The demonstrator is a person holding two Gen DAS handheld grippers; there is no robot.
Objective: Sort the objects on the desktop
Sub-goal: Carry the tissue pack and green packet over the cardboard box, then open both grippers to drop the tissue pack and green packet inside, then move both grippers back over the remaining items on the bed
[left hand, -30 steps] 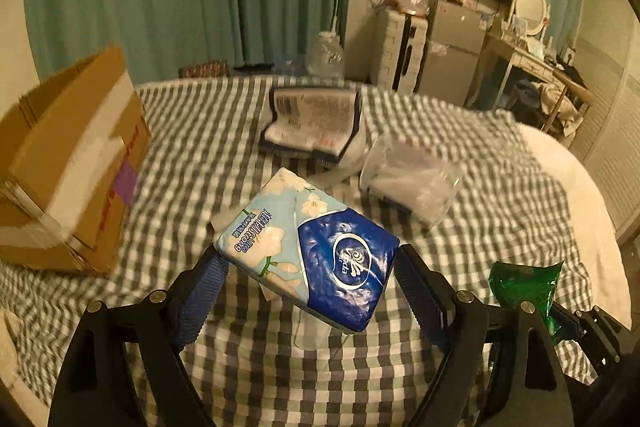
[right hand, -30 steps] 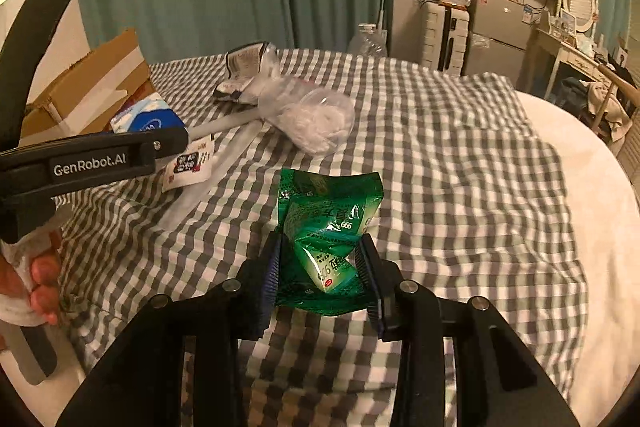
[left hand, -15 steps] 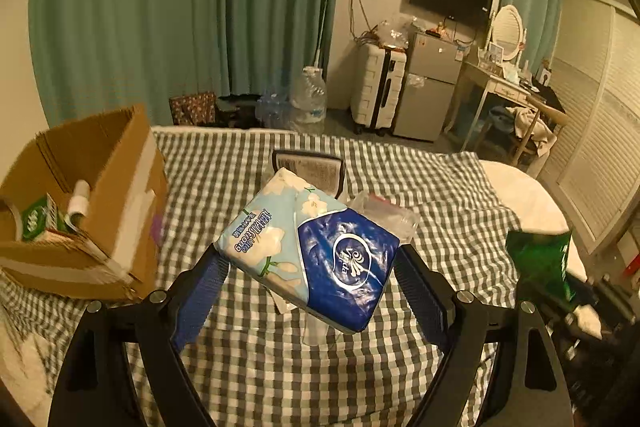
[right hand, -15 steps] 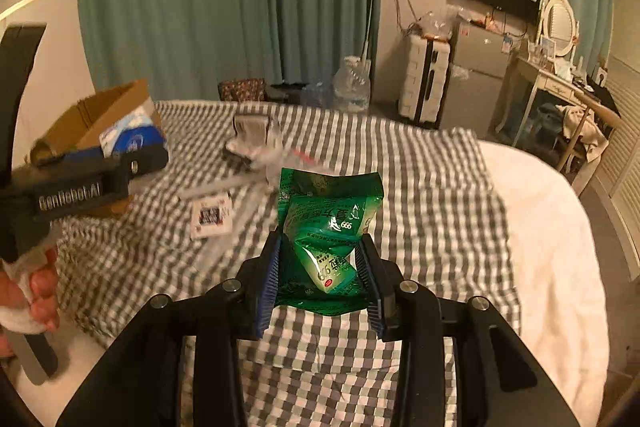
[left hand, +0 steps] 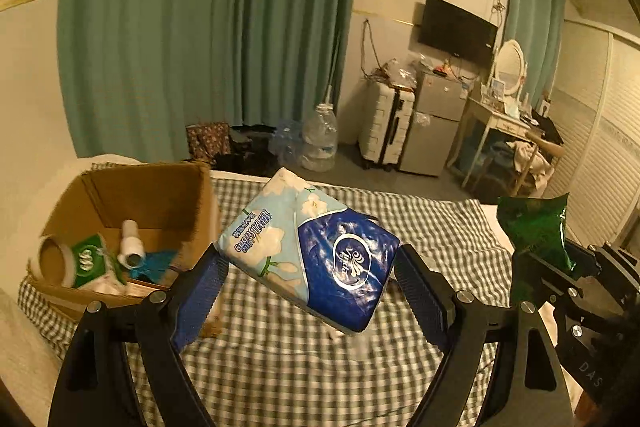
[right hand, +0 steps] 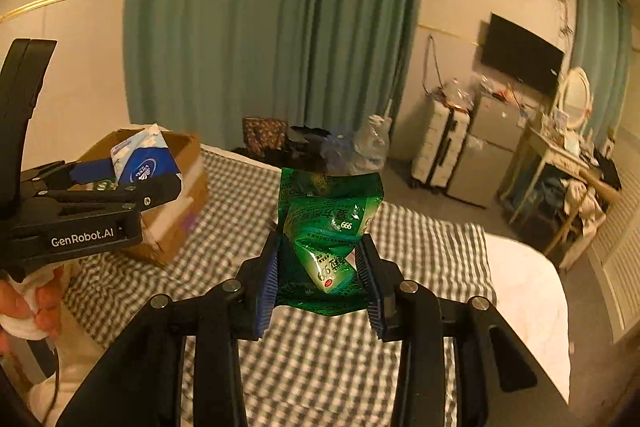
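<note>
Tissue pack point(left hand: 308, 253): pale blue with white flower print on one half, deep blue with a white-and-silver oval logo on the other. Snack bag point(right hand: 330, 233): glossy green, white lettering, small red dot near its lower end. Left claw point(left hand: 310, 291): black frame, blue ribbed pads point(left hand: 200, 297). Right claw point(right hand: 320, 275): same black and blue. Bench cloth point(left hand: 440, 227): grey-and-white check. Cardboard box point(left hand: 160, 199): plain brown, white tape. Curtains point(left hand: 208, 27): teal green.

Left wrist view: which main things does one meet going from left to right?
cardboard box → tissue pack held in the left gripper → green packet held in the right gripper
</note>
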